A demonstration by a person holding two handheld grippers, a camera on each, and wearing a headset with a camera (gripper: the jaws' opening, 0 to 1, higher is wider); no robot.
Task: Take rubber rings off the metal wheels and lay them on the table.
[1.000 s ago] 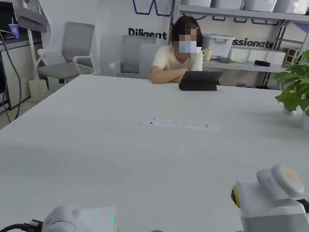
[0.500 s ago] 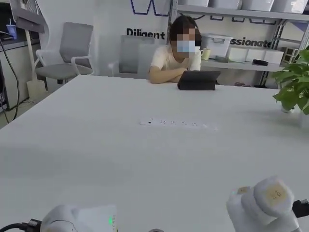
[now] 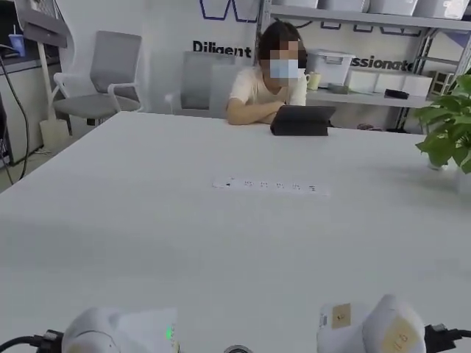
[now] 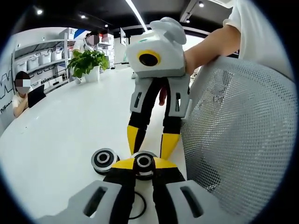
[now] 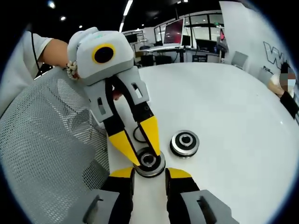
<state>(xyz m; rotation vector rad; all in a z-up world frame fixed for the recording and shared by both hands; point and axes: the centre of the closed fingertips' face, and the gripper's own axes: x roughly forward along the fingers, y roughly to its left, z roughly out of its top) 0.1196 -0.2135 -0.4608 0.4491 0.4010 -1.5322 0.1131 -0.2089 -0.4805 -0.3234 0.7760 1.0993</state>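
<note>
A metal wheel (image 5: 149, 162) is pinched by the left gripper's (image 5: 145, 157) jaws. The right gripper's (image 4: 147, 153) jaws are spread around it.

2 matching handheld grippers, a white top

The left gripper (image 4: 144, 163) and right gripper (image 5: 150, 173) share pale grey slotted shells, black jaw arms and yellow wedge fingertips (image 5: 152, 133). A black cable (image 3: 22, 343) trails from a gripper with a green light (image 3: 171, 336). The person wears a white short sleeve (image 5: 35, 44) and a beaded bracelet (image 5: 71, 70).

Left tool (image 5: 145, 157) jaws pinched narrow, right tool (image 4: 150, 151) jaws parted, tip to tip
</note>
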